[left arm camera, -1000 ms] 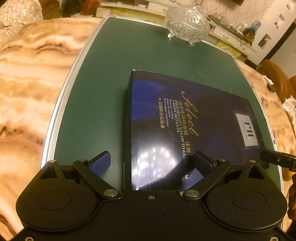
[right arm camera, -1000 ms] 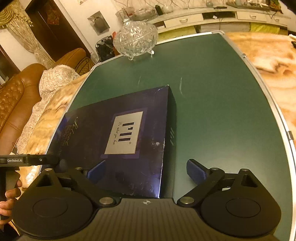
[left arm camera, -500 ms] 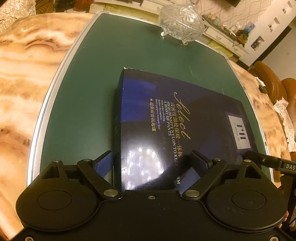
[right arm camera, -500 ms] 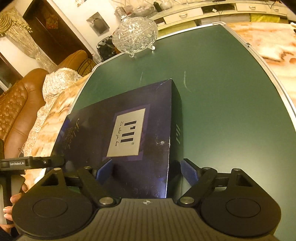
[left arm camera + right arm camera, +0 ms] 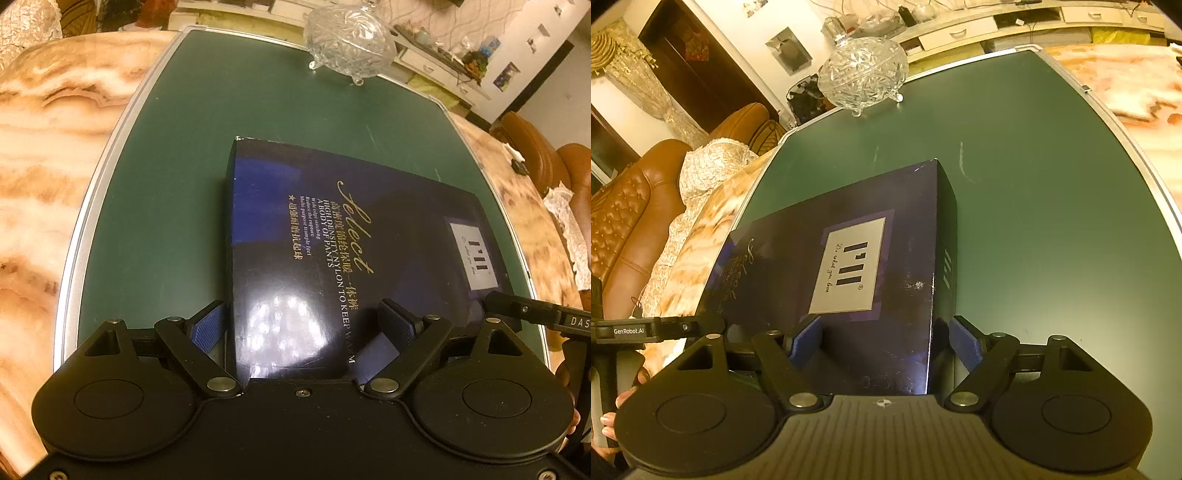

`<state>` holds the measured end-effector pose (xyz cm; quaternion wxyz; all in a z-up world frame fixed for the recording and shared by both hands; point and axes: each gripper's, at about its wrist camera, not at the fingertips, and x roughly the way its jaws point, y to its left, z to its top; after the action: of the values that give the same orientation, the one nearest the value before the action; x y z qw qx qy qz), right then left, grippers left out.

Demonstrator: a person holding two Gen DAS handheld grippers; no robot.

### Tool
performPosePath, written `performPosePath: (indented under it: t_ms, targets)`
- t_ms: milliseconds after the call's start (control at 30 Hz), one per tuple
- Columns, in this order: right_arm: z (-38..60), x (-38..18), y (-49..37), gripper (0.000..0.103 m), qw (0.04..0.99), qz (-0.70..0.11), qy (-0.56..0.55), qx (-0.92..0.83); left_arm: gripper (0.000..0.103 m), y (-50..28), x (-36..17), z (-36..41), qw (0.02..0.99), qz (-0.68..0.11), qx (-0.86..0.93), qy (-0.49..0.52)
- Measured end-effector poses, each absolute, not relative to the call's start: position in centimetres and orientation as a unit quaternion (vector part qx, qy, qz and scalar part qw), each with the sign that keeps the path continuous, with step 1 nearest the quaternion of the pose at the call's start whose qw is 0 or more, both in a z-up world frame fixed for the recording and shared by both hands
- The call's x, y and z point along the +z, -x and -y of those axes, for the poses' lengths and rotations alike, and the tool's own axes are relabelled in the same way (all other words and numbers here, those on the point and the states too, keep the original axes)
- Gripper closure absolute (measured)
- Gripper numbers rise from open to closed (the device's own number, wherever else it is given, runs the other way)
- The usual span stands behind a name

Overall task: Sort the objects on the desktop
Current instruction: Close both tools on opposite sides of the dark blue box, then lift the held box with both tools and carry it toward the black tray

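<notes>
Dark blue box [image 5: 354, 251] lies flat on the green mat [image 5: 155, 229], roughly mid-mat, long axis running left-right; gold lettering sits toward its left half and a pale label [image 5: 847, 271] toward its right end. Left gripper [image 5: 308, 325] straddles the box's near-left corner: the left finger's blue pad [image 5: 208, 326] sits just beside the box's left side face, contact not resolvable, while the right finger's pad [image 5: 397, 325] is over the box top, near the near edge. Its jaws are wide, nothing pinched that I can confirm. Right gripper [image 5: 886, 341] straddles the near-right corner: its right pad [image 5: 966, 345] is close against the box's right side face, its left pad [image 5: 807, 341] over the top surface. Those jaws are closing with the box corner between them; firm pad contact can't be confirmed, so calling it not clamped. Each wrist view catches the other gripper's finger tip at the frame edge by the box's near edge. Part of a hand [image 5: 613, 417] shows at the lower left of the right wrist view, on the other tool's handle. Cut-glass lidded bowl [image 5: 349, 42] stands on small feet at the mat's far edge, well apart from the box. The mat has a silver rim and rests on a marbled orange-cream tabletop [image 5: 48, 155]. Brown leather seating [image 5: 631, 218] beyond the table.
</notes>
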<state>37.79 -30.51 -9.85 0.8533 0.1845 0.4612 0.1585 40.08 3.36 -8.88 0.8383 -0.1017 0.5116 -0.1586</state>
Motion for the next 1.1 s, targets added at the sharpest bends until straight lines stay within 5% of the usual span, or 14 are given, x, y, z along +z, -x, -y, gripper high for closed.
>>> performPosePath:
  t_ms: [1100]
  targets:
    - [29.7,-1.2,-25.6,0.023,0.880,-0.425,-0.151,0.148,0.015,-27.6,-0.7,-3.4,0.854,-0.483,-0.176,0.085]
